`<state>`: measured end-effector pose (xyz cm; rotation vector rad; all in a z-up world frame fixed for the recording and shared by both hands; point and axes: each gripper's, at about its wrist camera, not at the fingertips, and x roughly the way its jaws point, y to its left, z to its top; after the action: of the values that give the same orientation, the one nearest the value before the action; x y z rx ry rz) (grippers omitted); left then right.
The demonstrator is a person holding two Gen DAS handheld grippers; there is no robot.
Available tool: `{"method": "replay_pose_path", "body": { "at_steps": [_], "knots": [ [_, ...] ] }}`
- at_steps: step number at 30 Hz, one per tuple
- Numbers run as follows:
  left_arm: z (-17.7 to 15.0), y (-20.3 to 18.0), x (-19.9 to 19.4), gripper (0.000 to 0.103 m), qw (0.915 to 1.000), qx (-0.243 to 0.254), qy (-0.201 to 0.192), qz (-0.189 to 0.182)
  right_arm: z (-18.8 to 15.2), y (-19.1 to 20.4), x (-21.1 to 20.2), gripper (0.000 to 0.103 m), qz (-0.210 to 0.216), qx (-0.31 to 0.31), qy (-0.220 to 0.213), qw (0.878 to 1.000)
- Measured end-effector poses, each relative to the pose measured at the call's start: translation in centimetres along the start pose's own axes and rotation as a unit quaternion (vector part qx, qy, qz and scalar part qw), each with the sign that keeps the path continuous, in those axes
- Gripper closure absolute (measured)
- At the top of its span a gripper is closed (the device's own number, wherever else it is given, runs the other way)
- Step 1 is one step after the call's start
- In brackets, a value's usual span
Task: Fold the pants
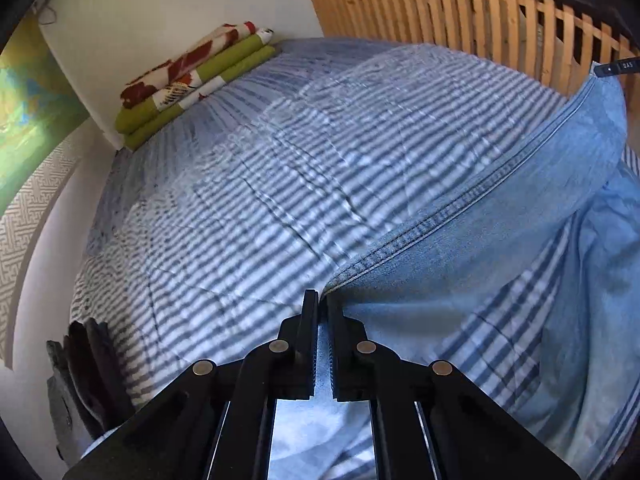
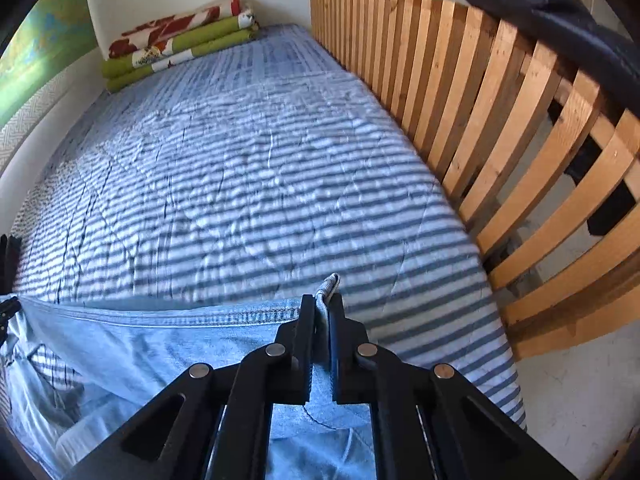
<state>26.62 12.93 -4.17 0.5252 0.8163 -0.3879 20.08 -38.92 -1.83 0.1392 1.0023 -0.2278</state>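
Note:
Light blue denim pants (image 1: 500, 240) hang over the striped bed, stretched by a stitched edge between my two grippers. My left gripper (image 1: 322, 300) is shut on one corner of that edge, low in the left wrist view. From there the seam runs up and right to the other gripper (image 1: 614, 69) at the far right edge. In the right wrist view my right gripper (image 2: 322, 304) is shut on the opposite corner of the pants (image 2: 140, 344), a bit of denim poking out above the fingertips. The fabric sags below and to the left, with the other gripper's black tip (image 2: 8, 308) at the left edge.
The bed (image 2: 240, 180) has a blue-and-white striped cover crossed by slatted shadows. Folded green and red-patterned blankets (image 2: 180, 44) lie at its far end by the wall. A wooden slatted rail (image 2: 500, 120) runs along the right side, with a dark cloth (image 2: 560, 12) draped over it.

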Motion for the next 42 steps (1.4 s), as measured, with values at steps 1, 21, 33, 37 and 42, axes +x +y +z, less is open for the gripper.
{"method": "replay_pose_path", "body": {
  "at_steps": [1,21,33,37,42],
  "knots": [
    [1.1,0.8,0.0,0.099,0.9999,-0.007,-0.007,0.012,1.3,0.4,-0.4,0.098,-0.004,0.003,-0.018,1.000],
    [-5.1,-1.4,-0.2,0.056,0.9974,-0.004,0.051,-0.050,2.0,3.0,6.9,0.055,0.004,-0.065,0.018,0.998],
    [-12.7,-8.4,-1.3,0.038,0.9784,-0.002,0.112,-0.174,-9.7,-4.3,9.7,0.042,0.037,-0.015,0.110,0.993],
    [-12.1,-11.9,-0.3,0.038,0.9765,0.042,0.119,-0.175,-9.8,-4.1,9.8,0.041,0.061,-0.001,0.108,0.992],
    [-12.0,-13.3,0.6,0.084,0.9728,0.051,0.127,-0.187,-9.0,-2.8,10.6,0.042,0.054,-0.015,0.105,0.993]
  ]
}}
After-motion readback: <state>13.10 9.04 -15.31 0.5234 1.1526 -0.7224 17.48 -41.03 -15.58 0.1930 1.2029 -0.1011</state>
